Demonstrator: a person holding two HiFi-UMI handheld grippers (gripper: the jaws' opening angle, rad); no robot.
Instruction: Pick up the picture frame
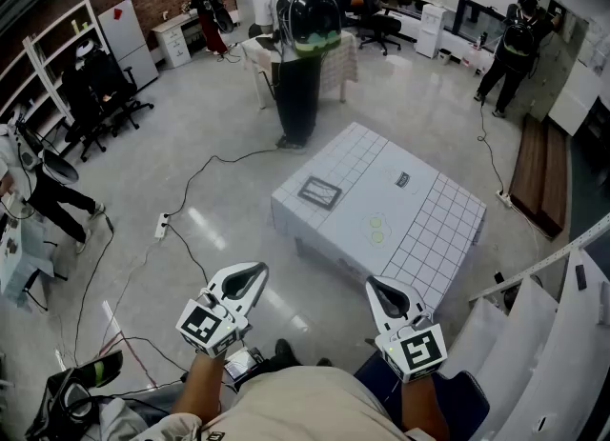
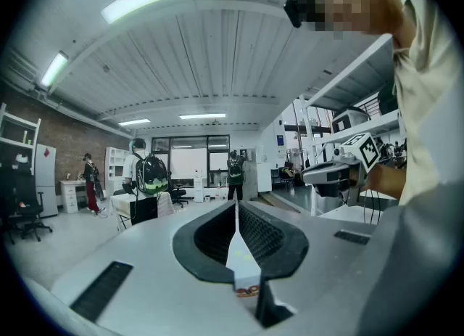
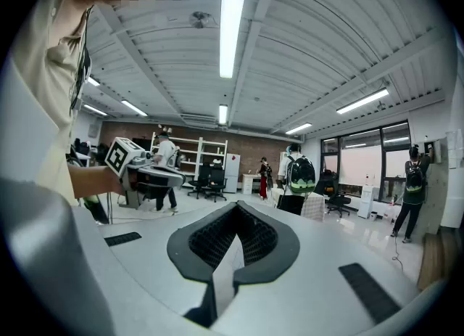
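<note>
Frame [image 1: 319, 191] lies flat near the left corner of the white table [image 1: 431, 239], on its gridded border, with nothing touching it. Two pale green spots [image 1: 376, 230] mark the plain middle of the tabletop, and a small dark tag [image 1: 402, 179] lies further back. The left gripper [image 1: 250, 277] and right gripper [image 1: 378, 289] are held over the floor on the near side of the table, well apart from the frame and side by side. Each one's jaws are pressed together with nothing between them. Beyond the table a person [image 1: 299, 49] with a backpack stands on the floor, where cables [image 1: 195, 182] trail
</note>
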